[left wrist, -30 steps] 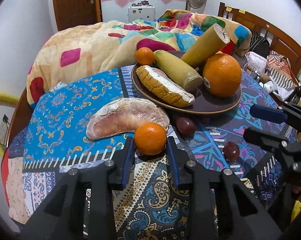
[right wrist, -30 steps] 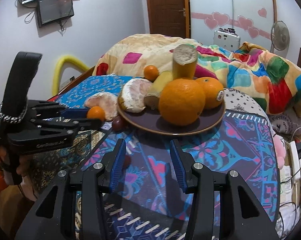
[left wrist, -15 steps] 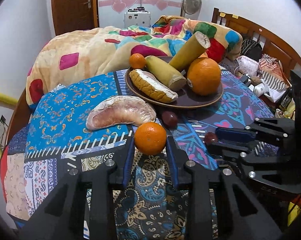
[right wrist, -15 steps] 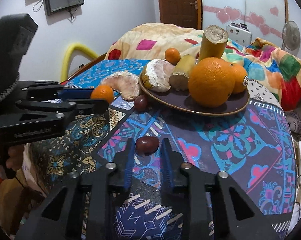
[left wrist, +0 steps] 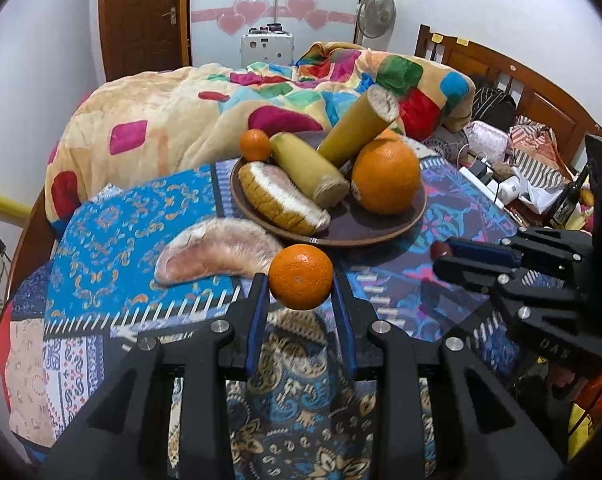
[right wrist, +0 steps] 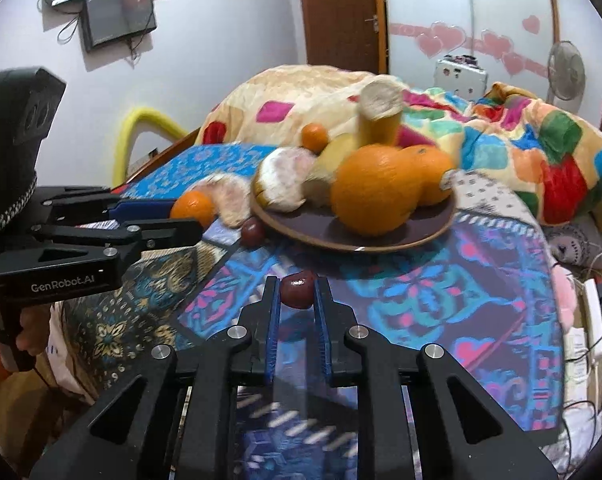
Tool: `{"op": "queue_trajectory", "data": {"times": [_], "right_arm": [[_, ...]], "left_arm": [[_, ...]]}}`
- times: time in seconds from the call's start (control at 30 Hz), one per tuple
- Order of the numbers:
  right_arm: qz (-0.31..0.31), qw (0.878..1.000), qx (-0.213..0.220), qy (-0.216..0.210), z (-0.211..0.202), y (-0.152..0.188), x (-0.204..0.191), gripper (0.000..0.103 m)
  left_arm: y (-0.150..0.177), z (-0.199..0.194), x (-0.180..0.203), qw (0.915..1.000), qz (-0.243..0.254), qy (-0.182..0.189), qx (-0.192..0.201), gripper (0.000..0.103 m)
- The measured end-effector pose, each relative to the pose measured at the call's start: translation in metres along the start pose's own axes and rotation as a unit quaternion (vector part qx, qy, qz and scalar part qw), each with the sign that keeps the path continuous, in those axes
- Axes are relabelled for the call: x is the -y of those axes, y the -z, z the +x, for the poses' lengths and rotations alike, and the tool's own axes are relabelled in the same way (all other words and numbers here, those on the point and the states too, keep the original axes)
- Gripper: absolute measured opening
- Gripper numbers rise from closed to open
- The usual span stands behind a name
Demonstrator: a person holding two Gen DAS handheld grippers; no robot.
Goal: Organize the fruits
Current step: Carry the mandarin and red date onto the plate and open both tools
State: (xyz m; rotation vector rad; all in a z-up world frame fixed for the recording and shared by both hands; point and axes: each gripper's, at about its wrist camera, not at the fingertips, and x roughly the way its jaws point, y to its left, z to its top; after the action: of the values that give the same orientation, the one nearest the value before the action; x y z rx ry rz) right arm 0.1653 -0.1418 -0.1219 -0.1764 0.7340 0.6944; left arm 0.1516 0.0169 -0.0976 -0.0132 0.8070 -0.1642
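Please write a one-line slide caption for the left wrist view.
Left gripper grips a small round mandarin orange before the brown fruit plate.

Left gripper: matt black plastic, bright metal screws, blue jaw pads. Mandarin: dimpled, slightly glossy peel. Red date: smooth, shiny skin. Plate: glazed brown ceramic. Bench cloth: printed matt fabric.

A table is covered by a patterned blue patchwork cloth. Toward the far side, a brown plate is set on the cloth. A peeled pomelo segment is laid on the cloth just left of the plate. A dark red fruit is seen beside the plate's near-left rim.
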Motion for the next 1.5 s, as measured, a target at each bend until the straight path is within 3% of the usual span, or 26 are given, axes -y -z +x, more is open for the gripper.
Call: {"op": "queue_trajectory", "data": {"times": [0.53,0.9,1.37,1.5], "right_arm": [[0.019,0.998,0.039,0.054,-0.014,-0.027,0.054,0.015],[0.02,0.999,0.01,0.042,0.013,-0.033,0.067,0.015],[0.004,0.999,-0.014,0.044,0.028,-0.034,0.067,0.016],[0.007,0.999,-0.015,0.042,0.028,-0.034,0.066,0.023]], "left_arm": [[-0.034,0.016,0.017,0.9997,0.015,0.007,0.019,0.032],[-0.04,0.048,0.026,0.9998,0.02,0.0,-0.004,0.032],[-0.042,0.055,0.033,0.9993,0.038,-0.004,-0.004,0.032],[-0.04,0.052,0.031,0.9995,0.032,0.0,-0.007,0.035]]}}
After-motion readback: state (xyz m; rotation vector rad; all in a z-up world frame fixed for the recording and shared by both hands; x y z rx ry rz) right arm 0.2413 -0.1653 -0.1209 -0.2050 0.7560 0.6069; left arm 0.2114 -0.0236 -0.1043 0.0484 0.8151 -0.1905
